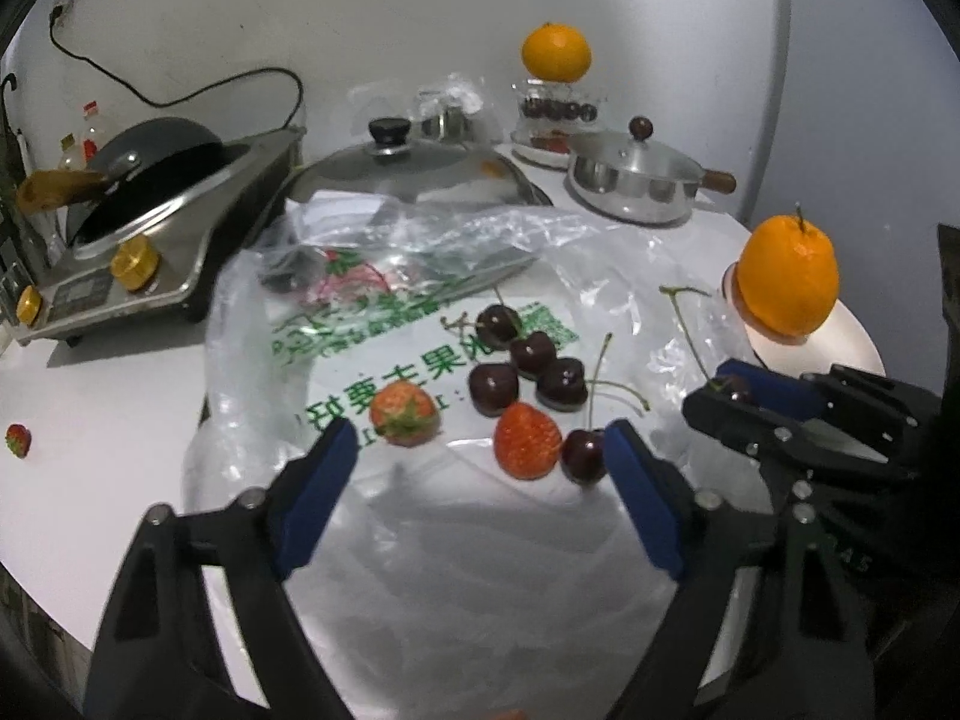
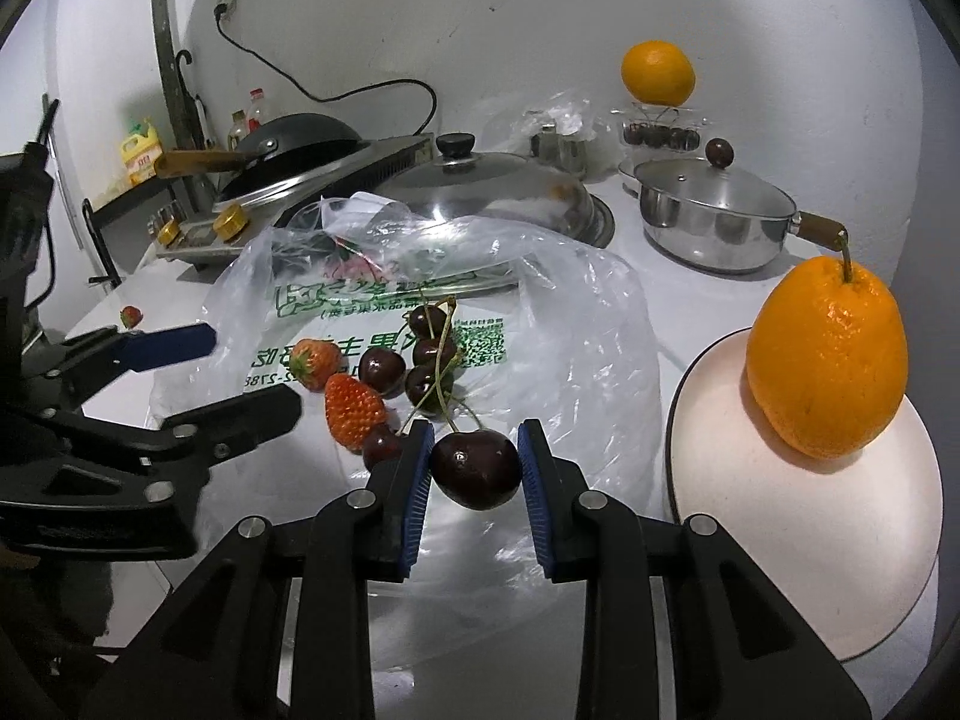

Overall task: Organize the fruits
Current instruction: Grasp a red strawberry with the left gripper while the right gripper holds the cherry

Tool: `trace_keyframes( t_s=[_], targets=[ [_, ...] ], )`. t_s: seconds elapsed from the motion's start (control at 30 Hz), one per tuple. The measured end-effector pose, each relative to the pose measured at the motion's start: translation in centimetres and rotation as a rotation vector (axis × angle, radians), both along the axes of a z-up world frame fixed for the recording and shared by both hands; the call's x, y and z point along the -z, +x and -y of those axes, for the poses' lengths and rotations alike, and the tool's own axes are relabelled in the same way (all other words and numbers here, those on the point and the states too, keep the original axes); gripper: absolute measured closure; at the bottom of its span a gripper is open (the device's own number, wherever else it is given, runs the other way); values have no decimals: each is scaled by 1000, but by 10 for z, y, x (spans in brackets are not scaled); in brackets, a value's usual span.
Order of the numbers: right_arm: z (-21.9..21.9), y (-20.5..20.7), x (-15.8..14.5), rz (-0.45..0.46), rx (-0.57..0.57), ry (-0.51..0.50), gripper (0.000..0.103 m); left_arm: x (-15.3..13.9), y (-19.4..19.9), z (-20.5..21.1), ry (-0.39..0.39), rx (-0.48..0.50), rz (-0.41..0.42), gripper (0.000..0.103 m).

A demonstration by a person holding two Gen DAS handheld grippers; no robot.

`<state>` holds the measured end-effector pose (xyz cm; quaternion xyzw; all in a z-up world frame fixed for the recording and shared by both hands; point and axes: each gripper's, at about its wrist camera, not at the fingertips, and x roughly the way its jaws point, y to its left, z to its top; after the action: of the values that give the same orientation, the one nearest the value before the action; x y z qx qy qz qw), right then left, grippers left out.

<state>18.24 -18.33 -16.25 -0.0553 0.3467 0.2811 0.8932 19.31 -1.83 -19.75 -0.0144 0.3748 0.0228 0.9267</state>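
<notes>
Up close in the right wrist view, we see our right gripper [image 2: 475, 459] pinching a dark red cherry [image 2: 477, 468] between its blue pads, lifted just above the clear plastic bag with green print [image 2: 576, 324]. The left wrist view shows that cherry only as a sliver at the right gripper's tip. There our left gripper [image 1: 480, 450] stands spread over the bag with nothing pinched; a ripe red strawberry [image 1: 527, 441] and a stemmed cherry [image 1: 583, 455] lie between its pads, unpressed. A paler strawberry [image 1: 403, 413] and four more cherries [image 1: 528, 369] sit just beyond on the bag. Right of the bag, the white round plate [image 2: 780, 570] holds one large stemmed orange [image 2: 828, 360]. Left of the bag, a stray small strawberry [image 1: 18, 440] lies on the white counter [image 1: 108, 396]. Behind the bag we see a domed steel lid [image 2: 492, 192] and a lidded steel saucepan [image 2: 714, 210]. Farthest back, a second orange [image 2: 658, 73] sits on a clear container [image 2: 660, 133] holding dark fruit, too blurred to name.
</notes>
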Motion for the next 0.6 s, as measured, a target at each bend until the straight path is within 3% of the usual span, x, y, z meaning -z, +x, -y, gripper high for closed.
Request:
trace_keyframes(
  t_s=[0.1,0.33,0.6],
  targets=[
    [3,3,2,-4,-7,8,72,6,8,3,-8,-3,-22,24],
    [6,8,7,-20,-17,21,72,18,26,0,-73,-20,-64,45],
    [6,13,9,-28,-30,31,72,27,38,-1,-109,-35,-95,53]
  ],
)
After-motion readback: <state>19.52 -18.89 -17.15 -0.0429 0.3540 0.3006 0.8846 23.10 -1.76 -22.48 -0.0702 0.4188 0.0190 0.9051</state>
